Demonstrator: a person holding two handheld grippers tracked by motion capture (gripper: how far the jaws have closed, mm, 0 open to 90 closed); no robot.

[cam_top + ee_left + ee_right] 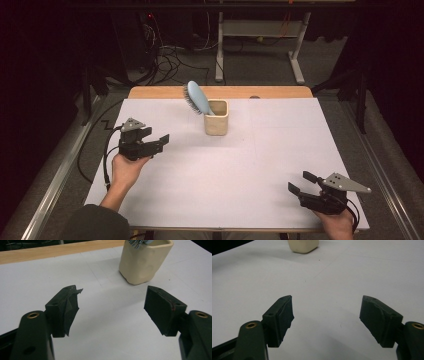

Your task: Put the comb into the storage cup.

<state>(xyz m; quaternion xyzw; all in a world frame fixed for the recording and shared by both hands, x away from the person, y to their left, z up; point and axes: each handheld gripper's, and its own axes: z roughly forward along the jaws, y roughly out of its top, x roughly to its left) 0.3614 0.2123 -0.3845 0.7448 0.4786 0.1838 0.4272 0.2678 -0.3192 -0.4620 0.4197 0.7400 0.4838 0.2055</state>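
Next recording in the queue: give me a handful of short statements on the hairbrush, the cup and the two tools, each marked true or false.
1. The blue hairbrush stands in the cream cup, leaning out over its rim. True.
2. The left tool is shut on the cup. False: its jaws stand open and apart from the cup, with bare table between.
3. The right tool is open and holds nothing. True.
4. The cup lies tipped on its side. False: it stands upright on the white table cover.
5. The right tool is nearer to the cup than the left tool. False: the left tool is nearer; the right one sits at the table's near right corner.
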